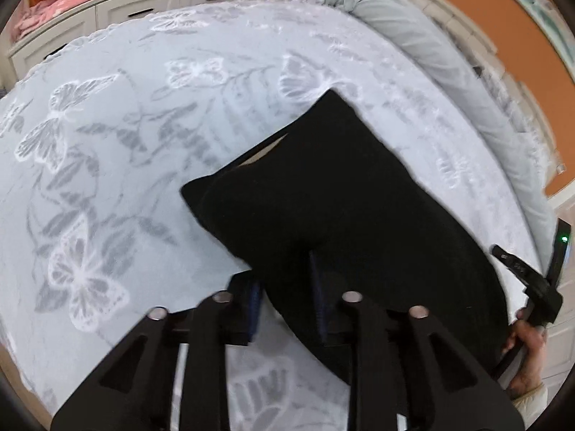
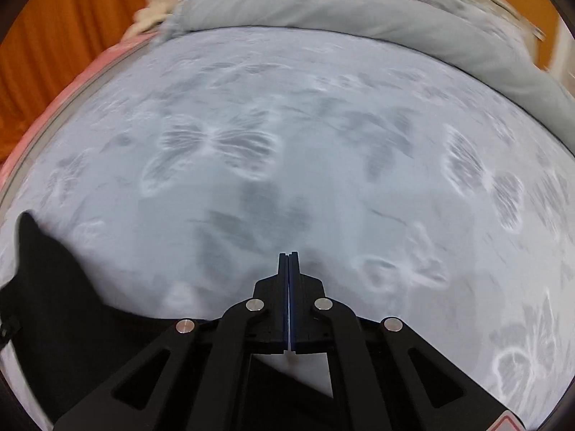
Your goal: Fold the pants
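Observation:
The black pants (image 1: 334, 208) lie folded into a thick bundle on the pale blue butterfly bedsheet (image 1: 125, 143). My left gripper (image 1: 284, 280) is open, its fingers (image 1: 253, 301) standing on either side of the bundle's near edge, with cloth between them. In the right wrist view a black part of the pants (image 2: 54, 287) lies at the lower left. My right gripper (image 2: 288, 256) is shut and empty, above the bare sheet (image 2: 323, 179). It also shows in the left wrist view (image 1: 532, 287) at the right edge, held by a hand.
A rolled grey duvet (image 2: 359, 10) lies along the far side of the bed. White drawers (image 1: 143, 3) and a pink bed stand beyond the sheet's left edge. Orange wall and curtain (image 2: 54, 54) lie behind.

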`<state>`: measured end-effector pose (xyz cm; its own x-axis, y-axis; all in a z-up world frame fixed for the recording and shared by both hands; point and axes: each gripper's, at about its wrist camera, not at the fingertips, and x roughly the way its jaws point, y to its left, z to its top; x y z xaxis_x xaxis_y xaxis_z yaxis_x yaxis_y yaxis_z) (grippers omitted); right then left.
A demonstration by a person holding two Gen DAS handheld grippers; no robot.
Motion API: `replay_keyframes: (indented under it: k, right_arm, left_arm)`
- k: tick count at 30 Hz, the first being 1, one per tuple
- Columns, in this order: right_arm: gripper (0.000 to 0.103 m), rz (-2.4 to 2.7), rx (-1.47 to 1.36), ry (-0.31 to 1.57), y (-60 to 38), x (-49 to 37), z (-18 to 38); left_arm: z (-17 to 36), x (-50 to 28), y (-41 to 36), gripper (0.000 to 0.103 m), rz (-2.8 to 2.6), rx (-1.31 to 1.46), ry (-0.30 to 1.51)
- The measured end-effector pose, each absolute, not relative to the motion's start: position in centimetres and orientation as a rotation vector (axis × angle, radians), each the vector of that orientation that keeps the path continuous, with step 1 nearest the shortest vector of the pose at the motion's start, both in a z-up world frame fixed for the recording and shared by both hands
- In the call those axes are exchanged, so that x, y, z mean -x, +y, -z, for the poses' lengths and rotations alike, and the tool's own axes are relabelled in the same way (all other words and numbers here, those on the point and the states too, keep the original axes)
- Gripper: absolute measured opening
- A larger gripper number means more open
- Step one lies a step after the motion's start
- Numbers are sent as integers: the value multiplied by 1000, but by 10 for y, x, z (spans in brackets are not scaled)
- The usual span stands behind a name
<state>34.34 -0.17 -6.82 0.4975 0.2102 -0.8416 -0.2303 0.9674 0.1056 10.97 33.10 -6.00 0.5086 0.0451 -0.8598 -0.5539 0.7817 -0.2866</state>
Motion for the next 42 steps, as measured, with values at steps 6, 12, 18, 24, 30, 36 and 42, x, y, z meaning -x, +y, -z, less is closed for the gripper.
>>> replay_keyframes:
  k: [6,12,18,24,30,36,42]
  right_arm:
    - [18,-402,40,983,-15,-284,45]
    - [43,-383,116,976,-9,-253,52]
    - [26,-432,93,903,6,-212,46]
    - [0,-399,13,994,13,-286,78]
    - [4,-384,-74,949,11,-296,50]
    - [5,-286,-78,908,-44,-246,30]
    - [22,-31,-58,939,-177,-169,30]
  left_arm:
    - [50,-86,347,58,-495,605,917]
    - [43,-80,338,55,-493,585,884]
    - [29,-89,310,59,-394,493,856]
    - [50,-111,282,69,-329,413,994]
    - [55,-118,268,71,-337,334,1027]
    - [43,-118,251,79,-291,264,970]
    - [32,-119,205,83,-246,110,901]
